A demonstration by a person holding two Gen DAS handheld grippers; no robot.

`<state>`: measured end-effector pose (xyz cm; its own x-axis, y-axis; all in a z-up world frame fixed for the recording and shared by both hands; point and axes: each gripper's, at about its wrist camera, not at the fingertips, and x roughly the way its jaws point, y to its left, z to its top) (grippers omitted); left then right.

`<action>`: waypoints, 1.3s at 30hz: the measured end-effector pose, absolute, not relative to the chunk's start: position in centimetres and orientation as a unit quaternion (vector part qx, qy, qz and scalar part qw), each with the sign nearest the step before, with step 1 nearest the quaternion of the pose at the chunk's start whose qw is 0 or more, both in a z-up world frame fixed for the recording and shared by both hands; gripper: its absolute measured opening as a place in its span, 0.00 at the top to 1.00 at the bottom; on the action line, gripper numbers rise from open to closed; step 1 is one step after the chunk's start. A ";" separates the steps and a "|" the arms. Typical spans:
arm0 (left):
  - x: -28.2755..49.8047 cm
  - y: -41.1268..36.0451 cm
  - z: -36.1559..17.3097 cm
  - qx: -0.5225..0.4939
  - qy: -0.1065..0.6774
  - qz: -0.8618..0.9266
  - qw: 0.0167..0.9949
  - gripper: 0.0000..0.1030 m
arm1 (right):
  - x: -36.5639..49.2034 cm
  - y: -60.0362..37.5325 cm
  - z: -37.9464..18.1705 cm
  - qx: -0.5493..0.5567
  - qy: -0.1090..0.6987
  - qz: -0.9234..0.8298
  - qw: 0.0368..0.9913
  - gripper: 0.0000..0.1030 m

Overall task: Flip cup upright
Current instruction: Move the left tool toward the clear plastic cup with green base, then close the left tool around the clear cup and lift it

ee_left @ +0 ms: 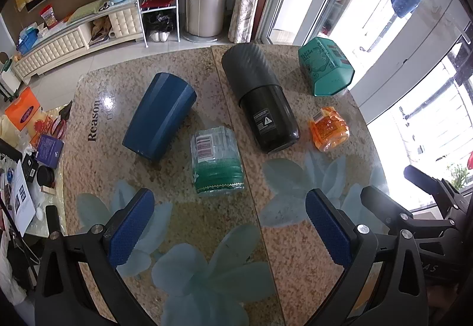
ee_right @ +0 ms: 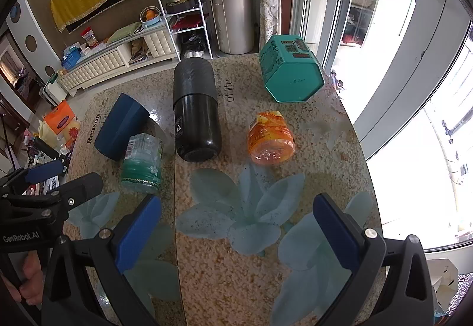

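The blue cup is seen lying on its side at the far left of the stone table, rim toward the far side, base nearer. Just right of it, a clear jar with green contents is also toppled. Further right lie a black flask, an orange jar and a teal tin. The left gripper and right gripper are both spread wide, nothing held, hovering at the near edge.
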<state>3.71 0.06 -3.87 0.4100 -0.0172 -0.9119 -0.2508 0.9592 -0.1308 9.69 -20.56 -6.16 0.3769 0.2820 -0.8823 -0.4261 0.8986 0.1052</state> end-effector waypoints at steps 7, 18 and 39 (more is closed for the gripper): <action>4.7 0.4 -5.3 -0.121 0.558 0.079 0.817 0.00 | 10.0 -20.6 -7.1 -0.071 0.527 0.216 0.819 0.00; 8.2 2.3 -9.8 -0.138 0.611 0.084 0.775 0.00 | 11.4 -20.7 -10.0 -0.074 0.561 0.225 0.793 0.00; 12.9 4.0 -18.6 -0.147 0.694 0.117 0.695 0.24 | 14.3 -20.9 -14.1 -0.066 0.603 0.255 0.753 0.00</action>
<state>12.93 4.03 -18.63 0.0105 -0.0405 -0.9991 -0.3671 0.9293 -0.0416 14.33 -20.92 -14.13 0.1433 0.3050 -0.9415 -0.4641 0.8609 0.2083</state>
